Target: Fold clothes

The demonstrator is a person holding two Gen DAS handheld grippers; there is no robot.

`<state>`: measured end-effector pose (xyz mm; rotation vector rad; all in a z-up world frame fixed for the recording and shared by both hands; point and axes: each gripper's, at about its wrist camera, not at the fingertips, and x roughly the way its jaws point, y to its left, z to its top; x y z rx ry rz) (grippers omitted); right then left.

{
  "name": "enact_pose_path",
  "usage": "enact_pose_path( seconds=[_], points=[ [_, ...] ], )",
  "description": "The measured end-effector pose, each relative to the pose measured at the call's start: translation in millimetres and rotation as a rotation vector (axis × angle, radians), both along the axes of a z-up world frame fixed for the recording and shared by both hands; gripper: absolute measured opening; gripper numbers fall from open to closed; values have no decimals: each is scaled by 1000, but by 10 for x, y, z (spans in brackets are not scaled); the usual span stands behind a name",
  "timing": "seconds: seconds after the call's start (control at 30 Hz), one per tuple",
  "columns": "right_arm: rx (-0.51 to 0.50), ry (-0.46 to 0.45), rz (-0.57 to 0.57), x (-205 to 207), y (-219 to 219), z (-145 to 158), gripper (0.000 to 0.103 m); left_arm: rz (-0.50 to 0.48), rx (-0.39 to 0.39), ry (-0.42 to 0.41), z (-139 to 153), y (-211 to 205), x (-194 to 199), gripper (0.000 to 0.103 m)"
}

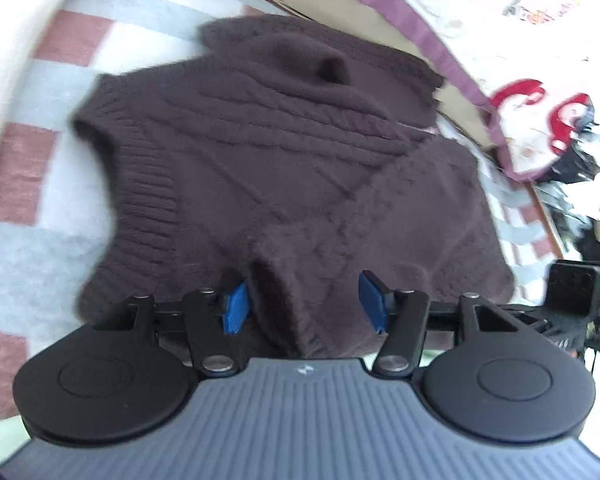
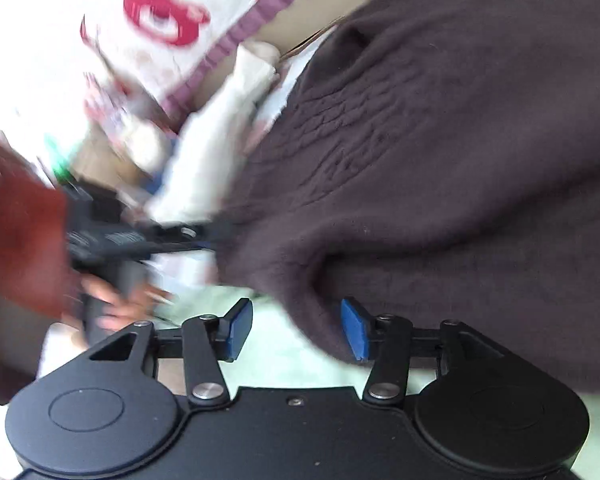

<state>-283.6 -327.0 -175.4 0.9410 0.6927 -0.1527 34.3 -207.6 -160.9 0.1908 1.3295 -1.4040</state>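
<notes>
Lying spread across the middle of the left wrist view, the dark brown knitted sweater (image 1: 268, 152) rests on a checked blanket (image 1: 40, 184) of pink, white and pale blue squares, with a sleeve folded across its body and a cuff pointing toward the camera. It looks thick, soft and limp, probably light enough for one gripper but apt to sag and slide out of shape if lifted by a single layer. The ribbed hem, cuffs and shoulder seams seem the firmest places to pinch, since the cable-knit body would likely stretch.

At the bottom centre of that view the left gripper (image 1: 304, 306) has its jaws parted about halfway; the sleeve cuff sits between the blue pads, but the pads do not appear to press on it. It points down at a slant toward the garment.

The right wrist view is heavily blurred. The right gripper (image 2: 296, 330) also has its jaws standing apart, with a fold of the sweater (image 2: 440, 168) just beside the right-hand pad and not pinched. At lower left, the person's hand (image 2: 120, 300) grips the other tool's handle. A patterned quilt with a purple border (image 1: 480, 20) fills the upper right.
</notes>
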Motion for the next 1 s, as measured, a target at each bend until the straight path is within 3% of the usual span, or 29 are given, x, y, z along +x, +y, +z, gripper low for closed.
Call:
enact_pose_path(
  seconds=[0.07,0.13,0.17,0.23,0.3,0.37,0.47,0.57,0.63,0.7,0.73,0.77,0.8,0.83,0.87,0.93,1.0],
  points=[
    [-44,35,-14,215,24,-45,63,89,68,-37,-28,61,108,56],
    [-2,33,-20,338,25,-74,64,196,96,-12,-54,172,291,56],
    [15,16,-16,371,47,-68,61,230,91,-5,-47,224,358,56],
    [15,-41,86,393,227,49,44,299,83,9,-35,328,493,56],
    [-15,-58,198,400,422,152,44,367,75,23,-22,432,627,57],
    [-100,26,278,381,579,168,44,348,82,48,-66,450,596,57],
    [-111,94,215,351,546,22,44,296,107,57,-112,425,492,57],
    [-71,35,70,334,491,-38,46,233,116,-39,-90,314,377,63],
    [-59,-12,1,355,505,-79,54,215,131,-52,-142,267,333,68],
    [-57,-17,-53,395,546,-119,54,202,135,-65,-183,215,283,74],
    [-49,-2,-75,413,561,-122,52,177,126,-109,-170,168,226,74],
    [-40,13,-97,431,576,-126,41,151,117,-156,-155,120,167,58],
    [22,27,-123,416,565,-112,31,108,103,-270,-108,58,64,7],
    [123,13,-151,353,530,-79,21,74,75,-387,-21,41,-45,7],
    [201,-28,-176,293,502,-27,19,41,45,-504,68,28,-154,6],
    [247,-68,-190,229,494,161,18,73,-48,-508,312,161,-162,6],
    [203,-77,-148,186,556,418,18,144,-120,-494,558,329,-129,6]
  ],
)
